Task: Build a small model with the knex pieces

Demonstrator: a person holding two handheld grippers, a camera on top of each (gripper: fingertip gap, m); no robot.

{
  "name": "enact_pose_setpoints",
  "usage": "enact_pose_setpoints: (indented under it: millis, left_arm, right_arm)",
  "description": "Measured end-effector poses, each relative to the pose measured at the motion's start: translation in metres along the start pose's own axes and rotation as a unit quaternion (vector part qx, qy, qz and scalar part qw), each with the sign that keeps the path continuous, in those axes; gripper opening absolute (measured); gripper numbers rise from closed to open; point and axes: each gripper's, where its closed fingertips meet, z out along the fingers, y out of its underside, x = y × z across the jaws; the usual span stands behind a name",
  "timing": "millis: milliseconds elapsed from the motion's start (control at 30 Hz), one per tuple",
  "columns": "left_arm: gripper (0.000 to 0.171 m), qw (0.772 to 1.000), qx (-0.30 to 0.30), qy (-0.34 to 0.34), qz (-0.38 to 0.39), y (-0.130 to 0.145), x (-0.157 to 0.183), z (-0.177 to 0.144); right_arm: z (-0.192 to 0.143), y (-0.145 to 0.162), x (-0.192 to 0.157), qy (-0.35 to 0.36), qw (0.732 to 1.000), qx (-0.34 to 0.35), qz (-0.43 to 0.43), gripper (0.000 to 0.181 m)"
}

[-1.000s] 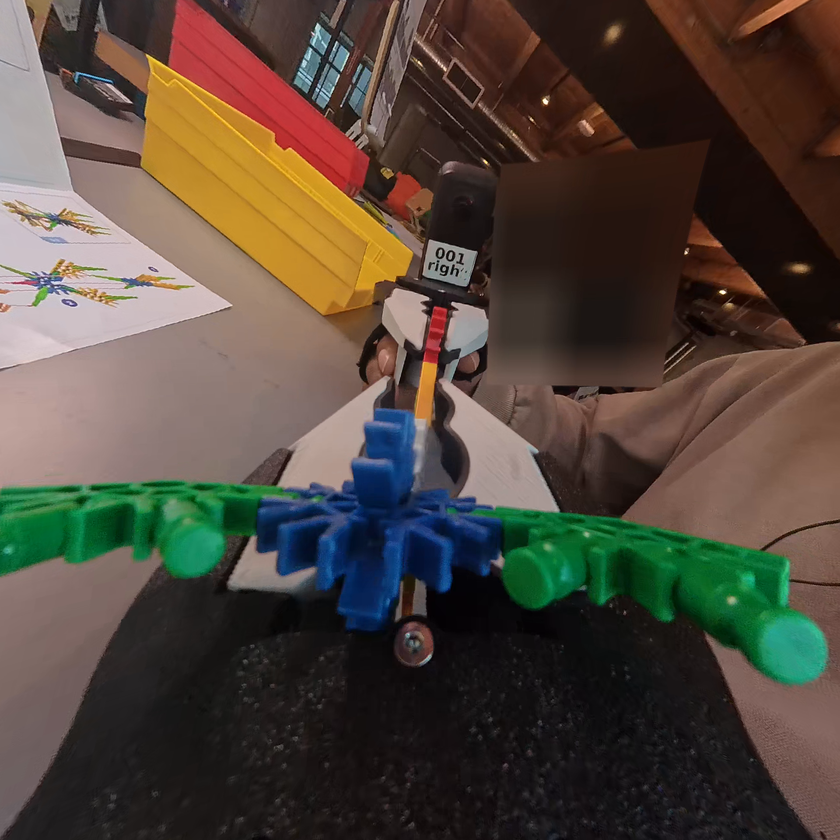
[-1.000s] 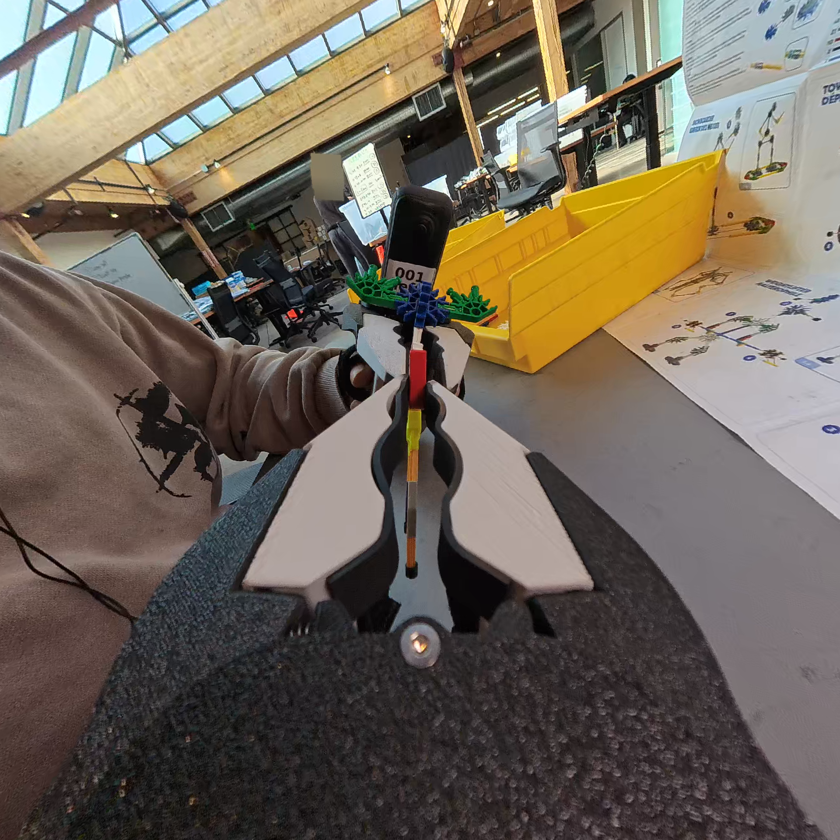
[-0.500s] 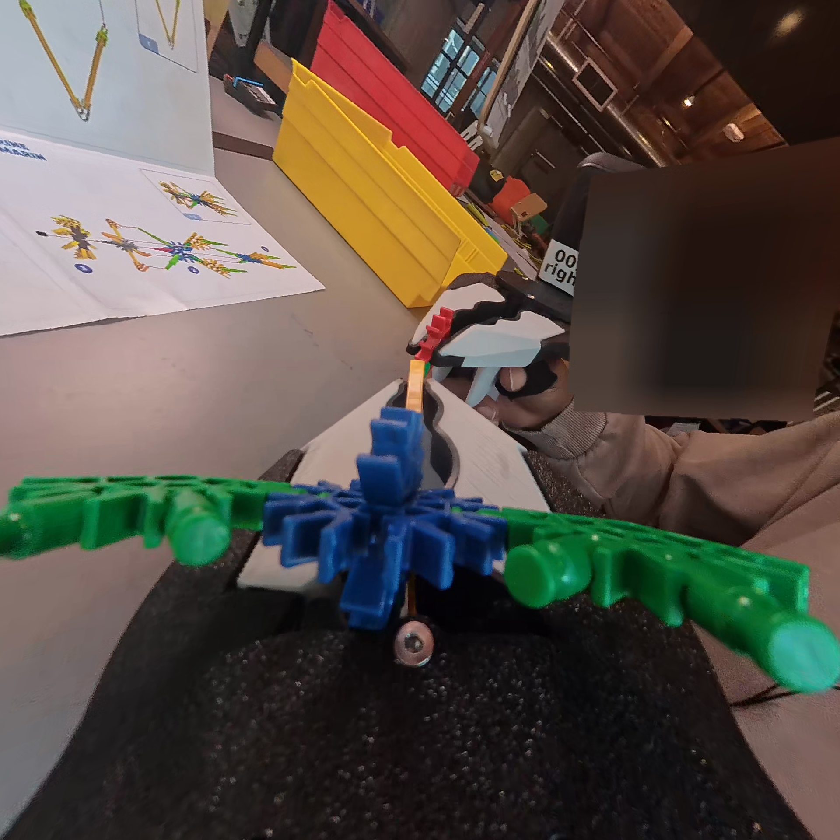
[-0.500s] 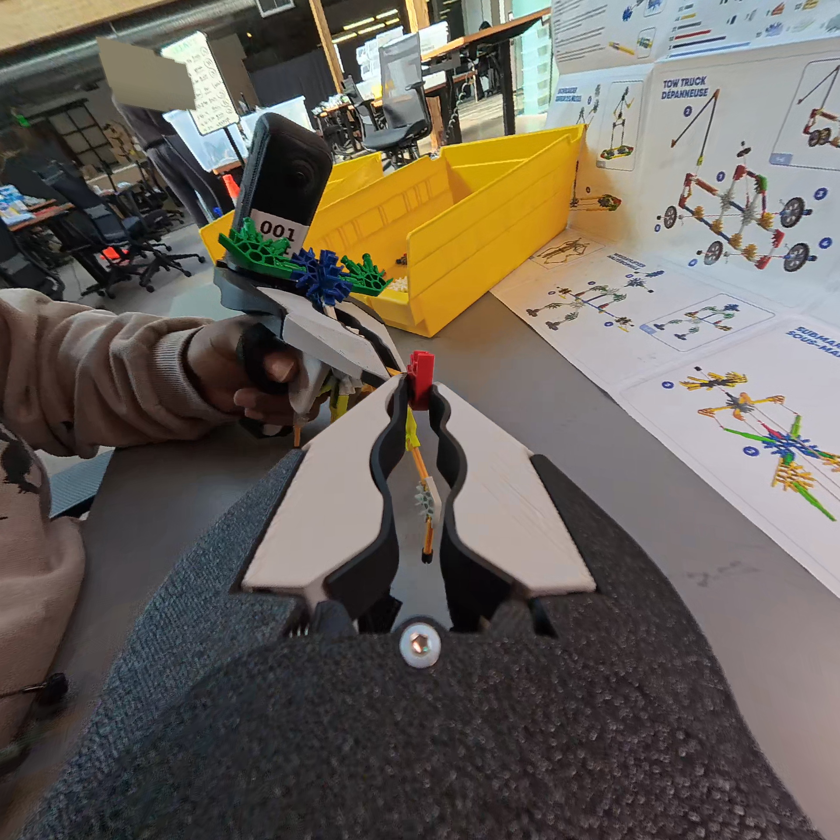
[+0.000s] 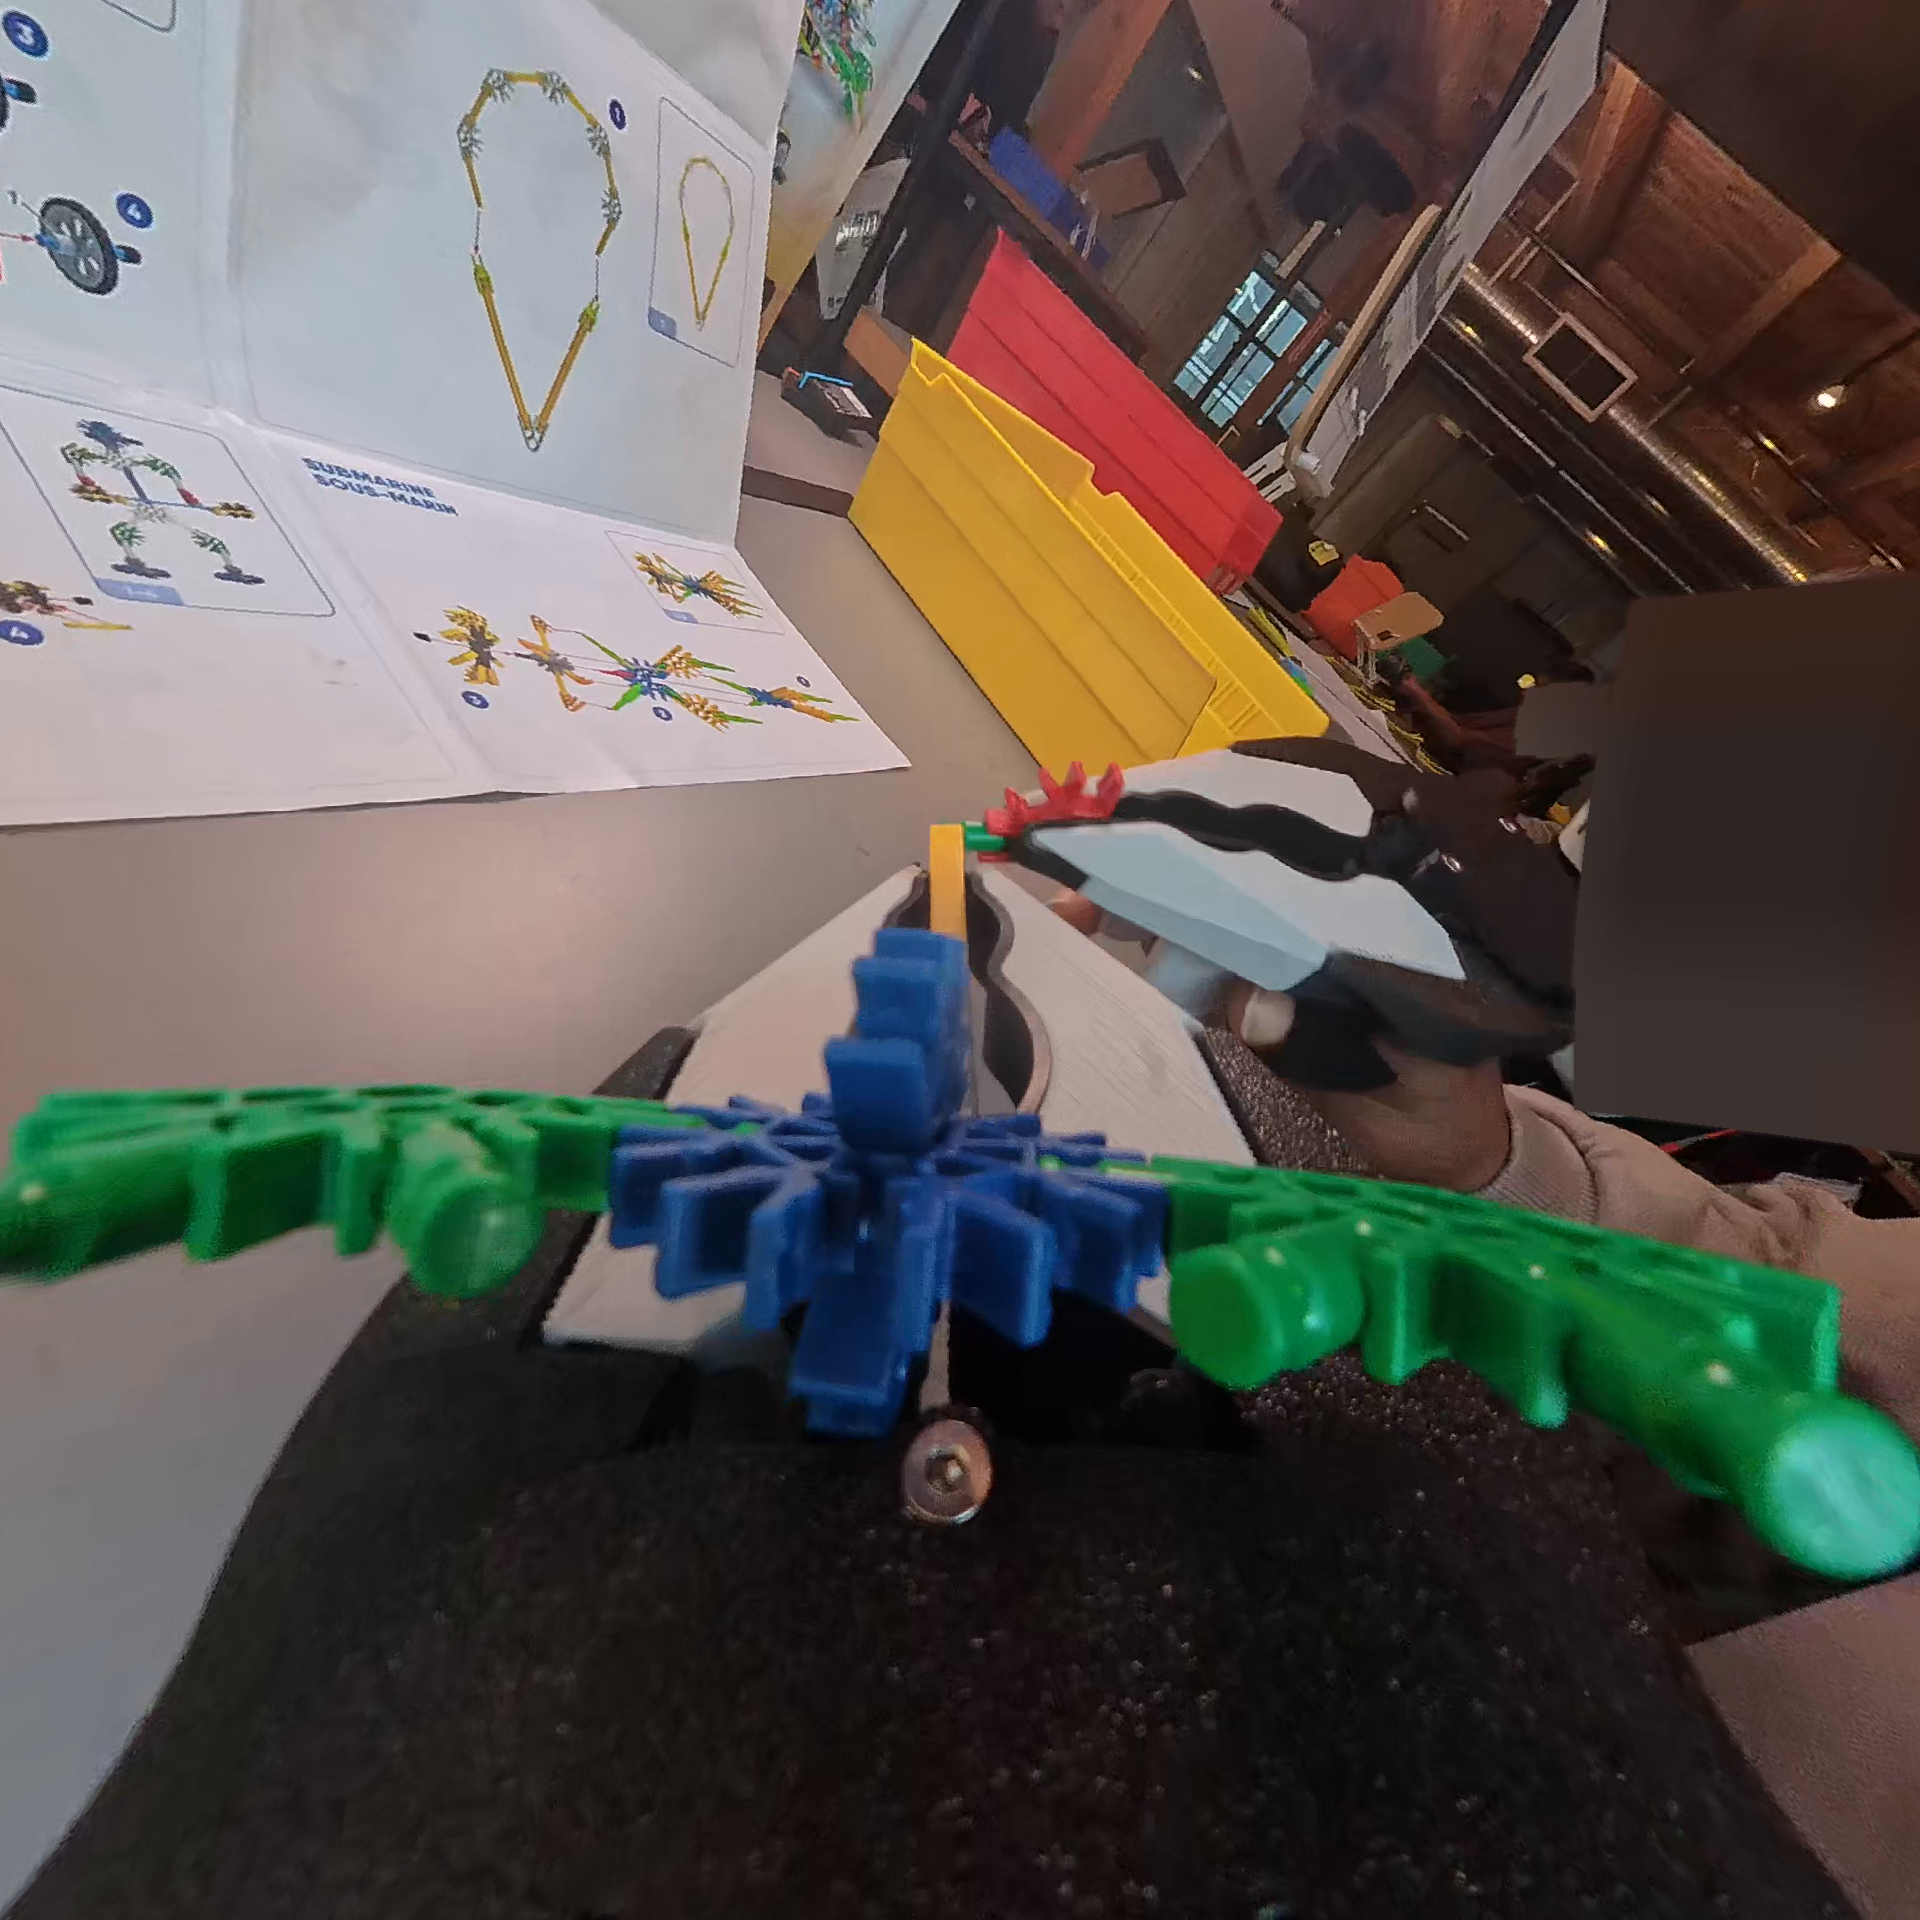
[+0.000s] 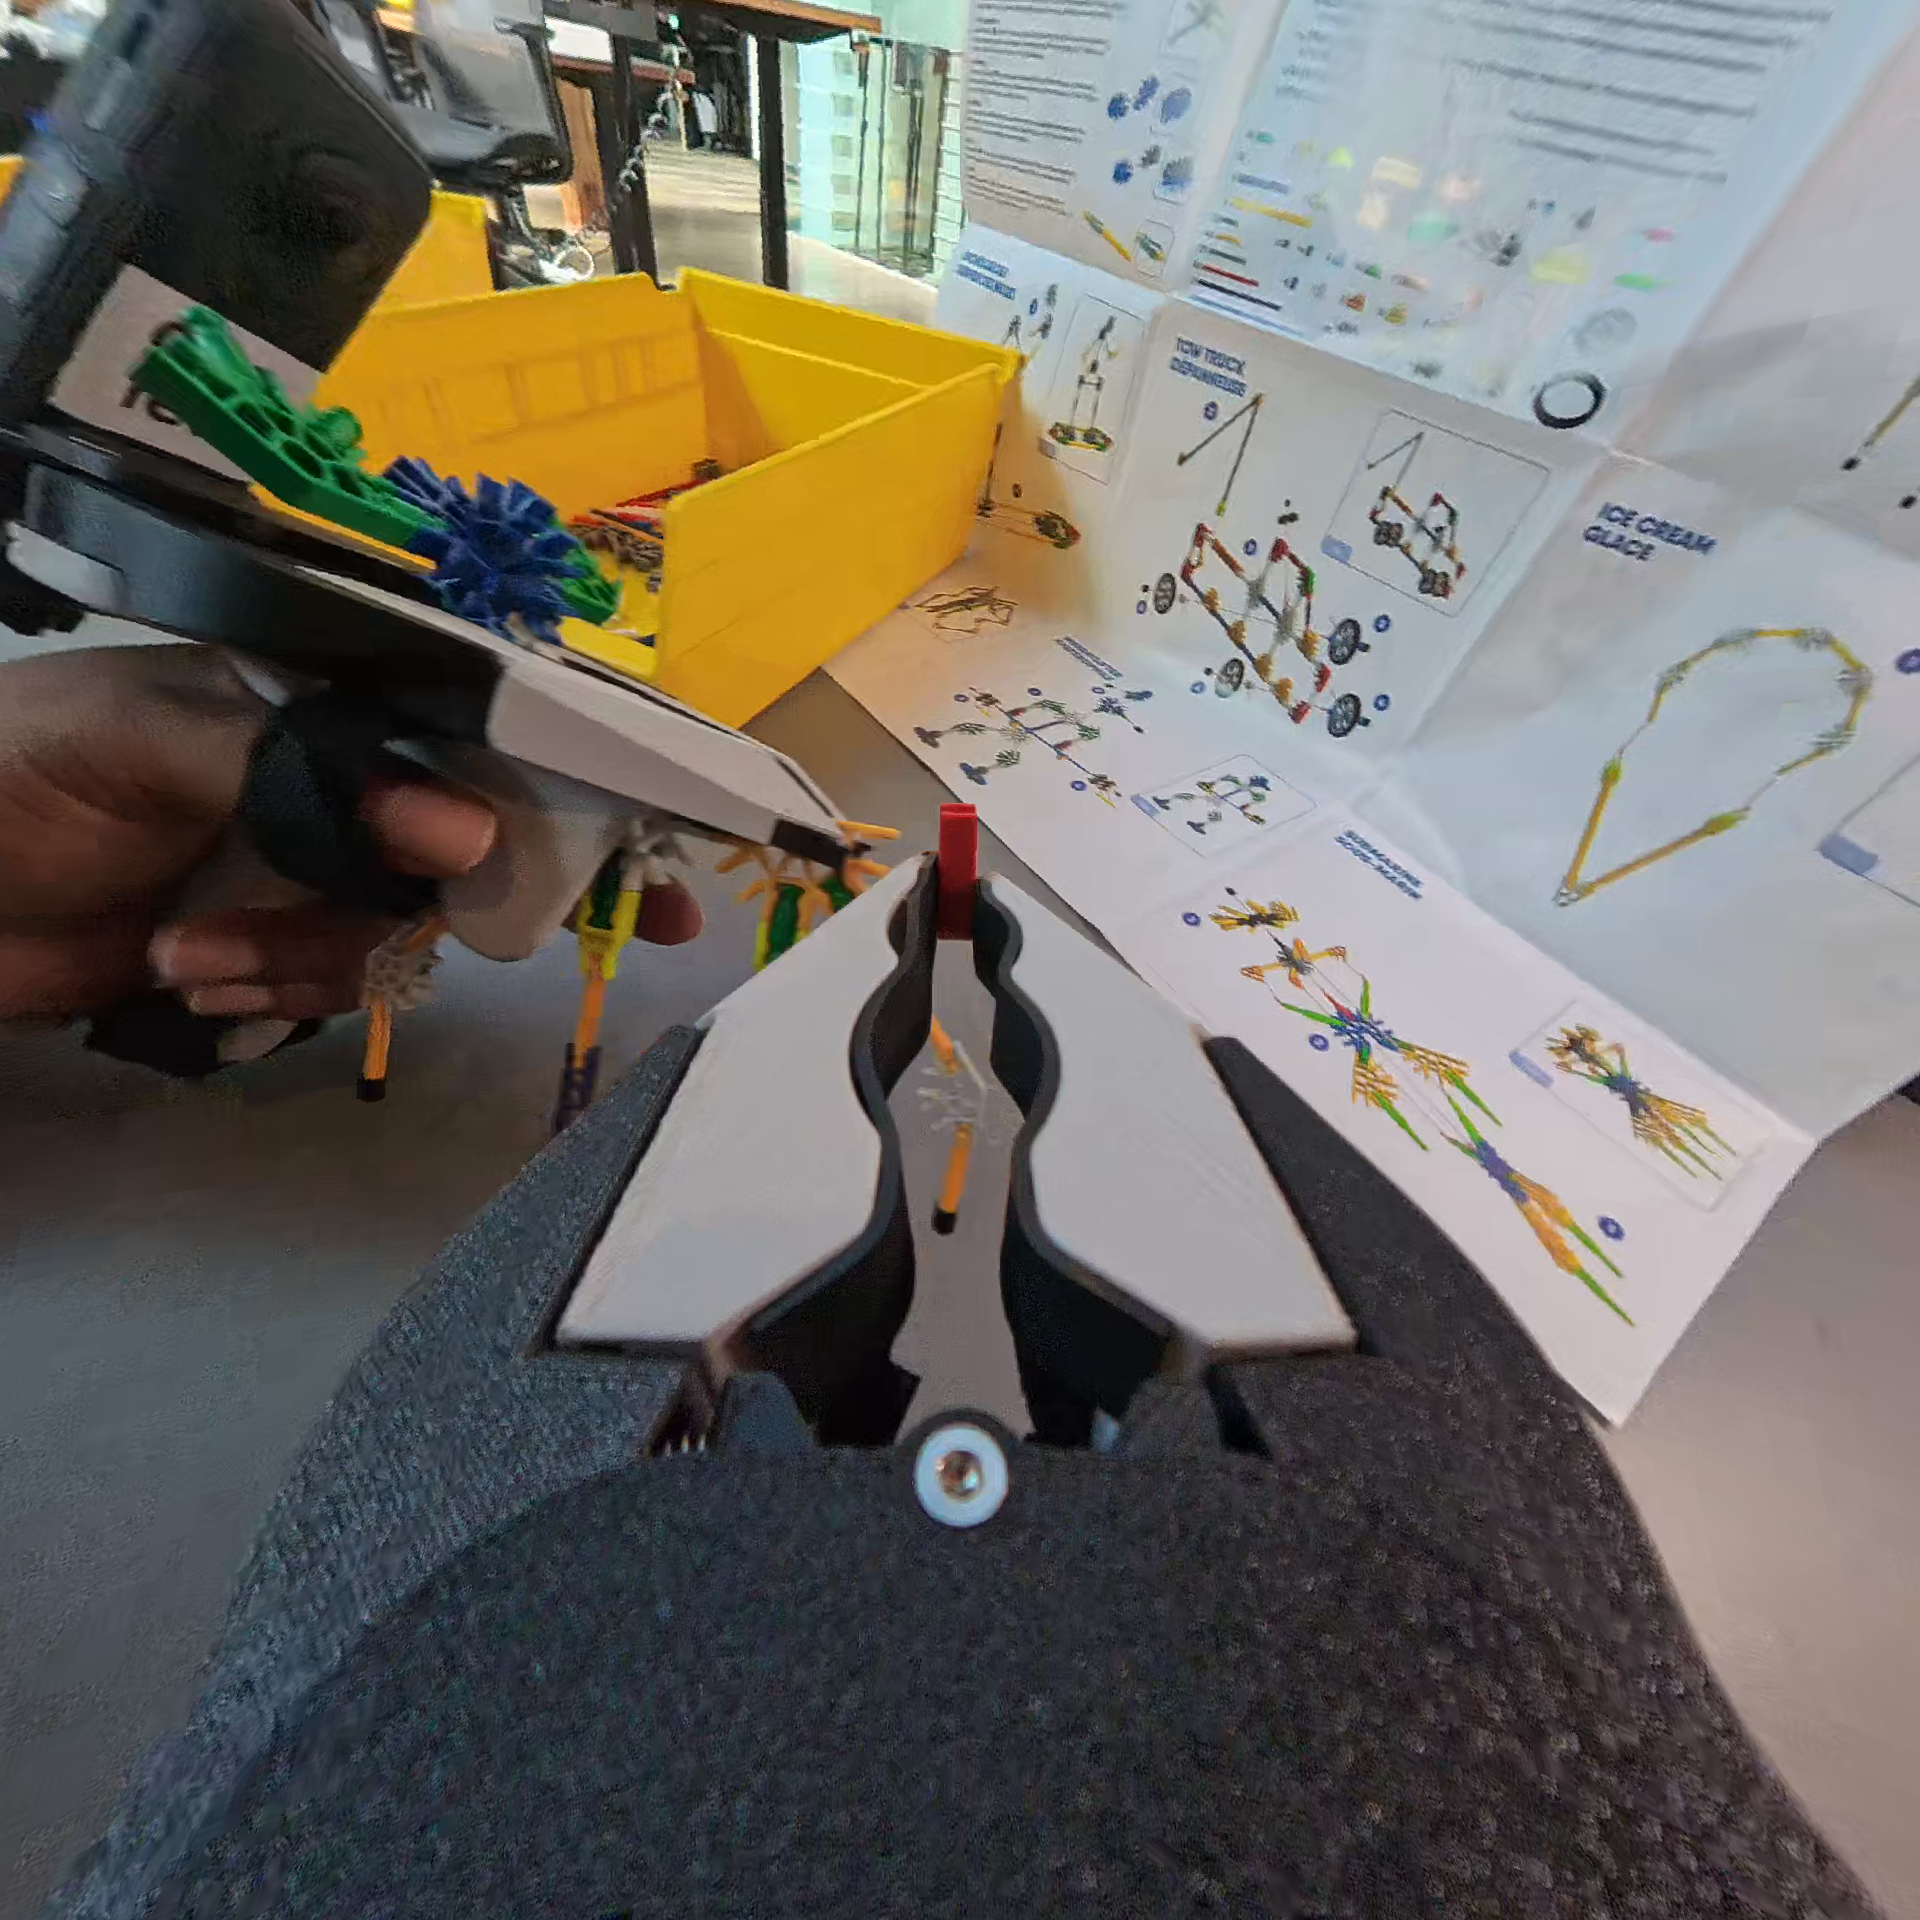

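Note:
My left gripper (image 5: 945, 878) is shut on the yellow rod (image 5: 945, 883) of a rod-and-connector toy model. A blue snowflake connector (image 5: 894, 1195) with green blade pieces (image 5: 1507, 1320) sits over the fingers, close to the camera. My right gripper (image 6: 956, 883) is shut on a red connector (image 6: 957, 868) at the rod's far end; it also shows in the left wrist view (image 5: 1060, 800). In the right wrist view the left gripper (image 6: 821, 831) comes in from the left, tip beside mine, with yellow, green and orange parts (image 6: 597, 935) hanging under it.
A yellow bin (image 6: 831, 499) with loose parts stands behind on the grey table (image 5: 416, 935), with a red bin (image 5: 1101, 395) behind it. A folded instruction sheet (image 6: 1455, 727) lies and stands at the table's far side. A hand (image 6: 125, 831) holds the left gripper. Less than 4 cm separates the two grippers' tips.
The grippers faced each other head-on; now they meet at an angle, both swung toward the instruction sheet. Both stay shut on the model.

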Motion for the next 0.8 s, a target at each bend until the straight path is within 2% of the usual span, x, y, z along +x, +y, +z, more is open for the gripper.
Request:
enact_pose_setpoints:
  millis: [67,133,333,433,533,667,800]
  left_arm:
    - [0.006,1.0,-0.009,0.011,0.005,0.007,0.006,-0.001]
    - [0.006,0.999,-0.027,0.024,0.007,0.014,0.01,-0.001]
    - [0.008,0.981,-0.174,0.08,0.013,0.053,0.013,0.0]
    - [0.018,0.973,-0.219,0.066,0.034,0.066,0.006,-0.001]
    - [0.037,0.963,-0.254,0.036,0.085,0.072,-0.001,-0.002]
    - [0.06,0.919,-0.337,-0.035,0.2,0.072,-0.022,-0.015]
    - [0.061,0.877,-0.404,-0.059,0.252,0.071,-0.025,-0.027]
  right_arm:
    - [-0.004,0.006,0.013,-0.004,1.0,0.002,0.028,0.004]
    - [-0.01,0.004,0.017,-0.041,0.992,0.021,0.115,0.004]
    - [-0.019,-0.003,0.021,-0.129,0.968,0.046,0.209,0.005]
    - [-0.02,-0.003,0.01,-0.175,0.959,0.045,0.217,0.004]
    - [-0.018,-0.001,0.0,-0.181,0.966,0.032,0.18,0.005]
    - [-0.017,-0.001,-0.004,-0.18,0.97,0.028,0.16,0.005]
    - [-0.015,0.001,0.001,-0.176,0.969,0.029,0.173,0.005]
